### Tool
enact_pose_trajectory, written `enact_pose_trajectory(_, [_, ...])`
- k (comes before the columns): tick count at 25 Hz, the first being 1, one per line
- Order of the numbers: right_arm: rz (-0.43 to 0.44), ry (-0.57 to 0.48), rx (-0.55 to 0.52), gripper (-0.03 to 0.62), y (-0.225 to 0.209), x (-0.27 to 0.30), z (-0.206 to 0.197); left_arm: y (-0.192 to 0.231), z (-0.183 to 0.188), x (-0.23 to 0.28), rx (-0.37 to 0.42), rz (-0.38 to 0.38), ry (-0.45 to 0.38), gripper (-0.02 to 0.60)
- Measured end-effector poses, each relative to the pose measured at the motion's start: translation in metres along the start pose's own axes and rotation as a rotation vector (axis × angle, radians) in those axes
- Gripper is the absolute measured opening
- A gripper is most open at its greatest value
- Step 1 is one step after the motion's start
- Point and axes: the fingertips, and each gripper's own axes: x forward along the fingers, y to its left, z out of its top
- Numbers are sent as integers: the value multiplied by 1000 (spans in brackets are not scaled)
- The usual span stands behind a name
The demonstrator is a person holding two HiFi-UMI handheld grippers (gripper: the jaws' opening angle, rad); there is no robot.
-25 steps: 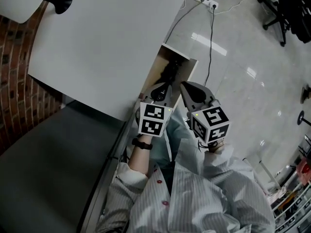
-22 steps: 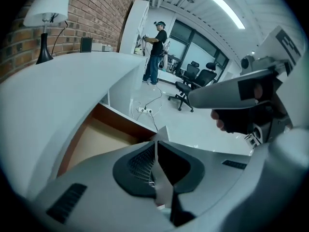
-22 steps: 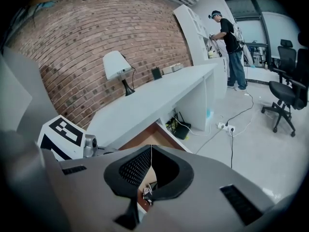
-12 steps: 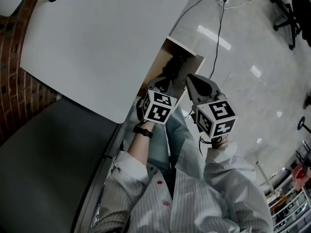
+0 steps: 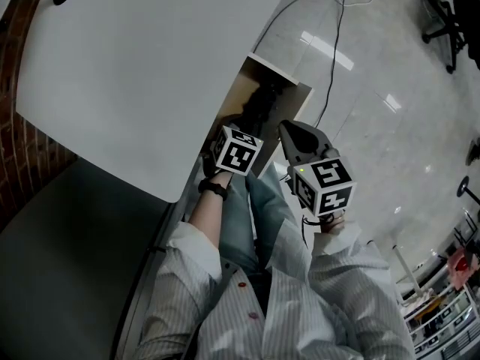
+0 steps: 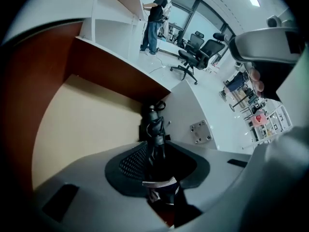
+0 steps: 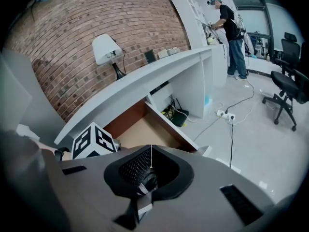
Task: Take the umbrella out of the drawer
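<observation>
big office room with a glossy pale floor (image 5: 375, 126) and a red brick wall (image 7: 96, 23) behind. there's a long white desk top (image 5: 150, 73), and under its edge a pulled-out wooden drawer (image 6: 63, 129) with a tan bottom and red-brown walls. the folded black fabric umbrella (image 6: 155, 129) lies along the drawer's right side, strap end at the far corner. it looks light, stiff down the shaft but soft and slippy on the cloth, so i'd pinch the firm near end. left gripper (image 6: 158, 170) has just been opening its jaws: partway apart, umbrella's near end in the gap, doesn't look squeezed yet. right gripper (image 7: 150, 153) hangs outside the drawer, jaws together, empty.
</observation>
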Motion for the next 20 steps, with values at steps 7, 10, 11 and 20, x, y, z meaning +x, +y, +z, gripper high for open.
enact_pose_trajectory(7, [-27, 57, 18, 35, -17, 10, -18, 3, -6, 21, -14, -32, 68, 142])
enact_pose_trajectory(10, [-20, 93, 23, 35, -19, 23, -34, 7, -13, 33, 1, -39, 89, 165])
enact_pose_trajectory(11, [-17, 106, 24, 35, -20, 27, -39, 7, -14, 37, 1, -40, 93, 173])
enact_pose_trajectory(20, [-11, 180, 36, 35, -24, 43, -57, 20, -12, 46, -43, -34, 84, 270])
